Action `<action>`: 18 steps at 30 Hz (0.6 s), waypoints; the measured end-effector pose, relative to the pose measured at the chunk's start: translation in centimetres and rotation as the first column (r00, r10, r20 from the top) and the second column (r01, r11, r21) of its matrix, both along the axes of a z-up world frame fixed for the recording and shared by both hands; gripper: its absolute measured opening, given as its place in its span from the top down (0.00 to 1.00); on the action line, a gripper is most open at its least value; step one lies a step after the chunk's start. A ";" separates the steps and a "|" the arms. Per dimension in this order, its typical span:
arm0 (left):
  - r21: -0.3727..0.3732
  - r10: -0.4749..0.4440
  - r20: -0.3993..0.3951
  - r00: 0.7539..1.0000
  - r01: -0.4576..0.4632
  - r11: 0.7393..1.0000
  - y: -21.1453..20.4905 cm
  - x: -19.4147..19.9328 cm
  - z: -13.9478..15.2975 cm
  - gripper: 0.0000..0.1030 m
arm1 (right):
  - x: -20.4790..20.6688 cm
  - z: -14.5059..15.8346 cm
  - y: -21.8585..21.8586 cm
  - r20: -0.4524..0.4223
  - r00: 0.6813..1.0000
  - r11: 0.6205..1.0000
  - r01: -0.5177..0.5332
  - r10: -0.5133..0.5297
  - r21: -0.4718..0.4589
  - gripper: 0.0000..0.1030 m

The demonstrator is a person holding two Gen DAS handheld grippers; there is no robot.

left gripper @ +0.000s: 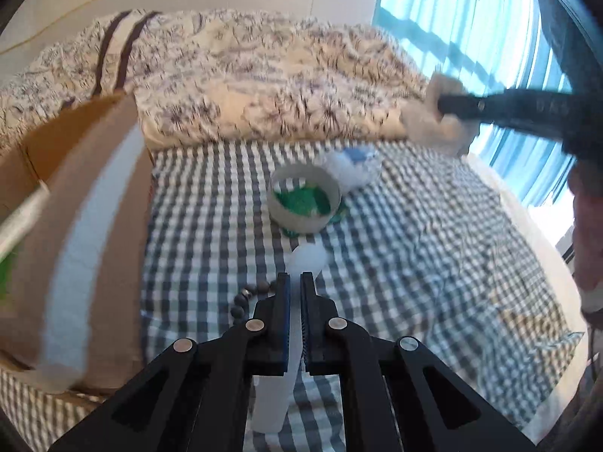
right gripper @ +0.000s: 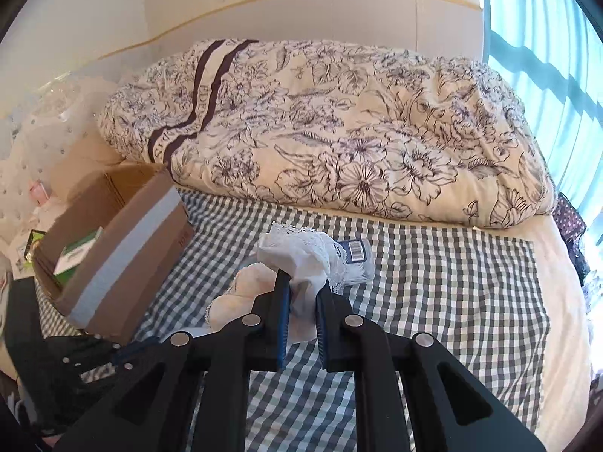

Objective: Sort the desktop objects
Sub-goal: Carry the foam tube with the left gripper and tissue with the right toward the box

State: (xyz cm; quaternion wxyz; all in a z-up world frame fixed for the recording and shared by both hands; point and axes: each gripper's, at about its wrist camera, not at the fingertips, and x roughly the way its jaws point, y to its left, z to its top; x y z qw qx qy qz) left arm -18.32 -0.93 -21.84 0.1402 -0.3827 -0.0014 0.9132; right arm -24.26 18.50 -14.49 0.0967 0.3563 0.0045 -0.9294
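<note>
My left gripper is shut on a translucent white bottle that runs lengthwise between its fingers, above the checked sheet. Just beyond it stands a round white tub with green bits inside, and behind that lies a white packet with a blue label. A dark bead bracelet lies left of the fingers. My right gripper is shut on a crumpled white lace cloth, held above the sheet. In the left wrist view, blurred, that gripper and the cloth show at upper right.
An open cardboard box with a pale tape stripe sits at the left, with a green-and-white carton inside. A floral duvet is piled along the back. The blue-labelled packet lies behind the cloth. A blue curtain hangs at the right.
</note>
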 end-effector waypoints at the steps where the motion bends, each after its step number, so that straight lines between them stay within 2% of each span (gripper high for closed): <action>1: -0.001 0.003 -0.011 1.000 -0.003 1.000 -0.1 0.3 0.7 0.96 | 0.4 0.5 -0.1 -0.008 1.000 1.000 0.000 0.000 -0.001 0.89; 8: -0.007 0.082 -0.092 0.992 -0.083 0.997 -1.4 2.9 5.9 0.96 | 4.2 4.4 -1.8 -0.080 0.997 1.000 -0.004 0.003 -0.004 0.89; 18: 0.016 0.176 -0.226 0.958 -0.177 0.984 -4.7 8.2 13.5 0.96 | 10.5 9.6 -4.9 -0.187 0.982 0.999 -0.031 0.024 -0.036 0.89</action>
